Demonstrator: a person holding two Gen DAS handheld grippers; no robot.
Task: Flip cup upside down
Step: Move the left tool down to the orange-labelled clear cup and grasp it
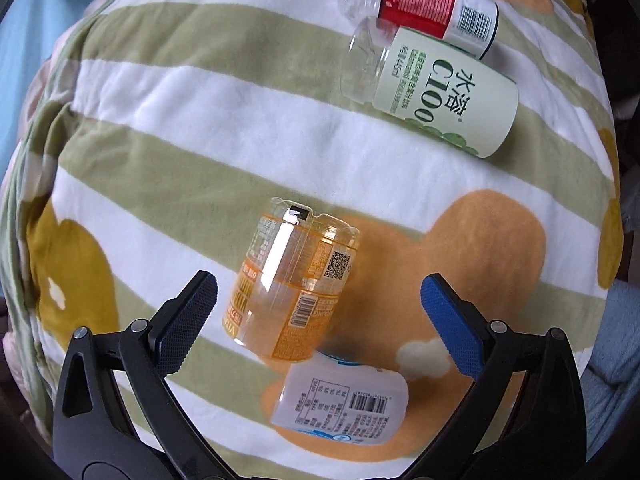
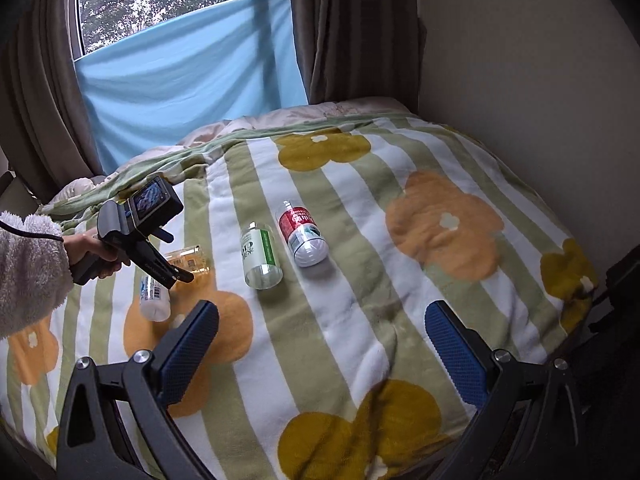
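Several cut-bottle cups lie on their sides on a striped flowered blanket. An orange-labelled clear cup lies between the fingers of my open left gripper, just beyond the tips. A white-labelled cup lies under it, nearer the camera. A green-labelled cup and a red-labelled cup lie further off. In the right wrist view my left gripper hovers over the orange cup and white cup. My right gripper is open and empty above the blanket.
The green cup and red cup lie side by side mid-bed. A wall runs along the bed's right side. A blue cloth and brown curtains hang at the window behind. The bed's edge drops off at right.
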